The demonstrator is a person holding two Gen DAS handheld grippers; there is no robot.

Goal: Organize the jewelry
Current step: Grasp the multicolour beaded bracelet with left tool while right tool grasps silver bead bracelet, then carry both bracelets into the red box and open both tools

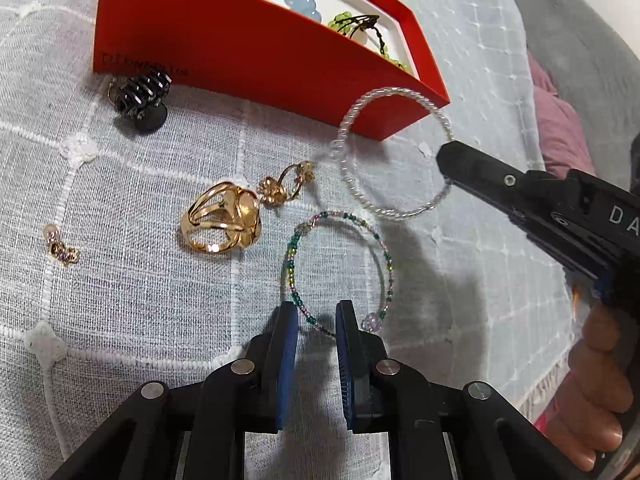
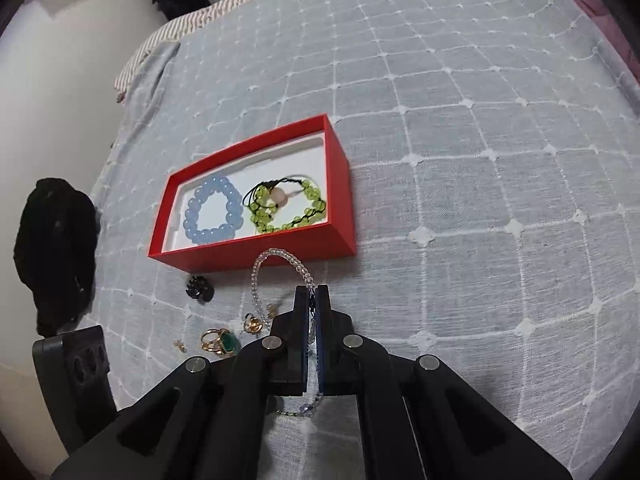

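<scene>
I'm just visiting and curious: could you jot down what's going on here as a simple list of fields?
Surface: grey checked cloth
Red box: holds blue bead bracelet and green bead bracelet
Right gripper: shut on clear bead bracelet, lifted beside the box
Left gripper: open, around multicolour bead bracelet
Loose on cloth: gold ring, black hair claw, small earrings

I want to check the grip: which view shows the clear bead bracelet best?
The left wrist view: the whole clear bead bracelet hangs lifted, pinched by the right gripper. In the right wrist view, only its far arc shows beyond the shut fingers; the rest is hidden.
</scene>
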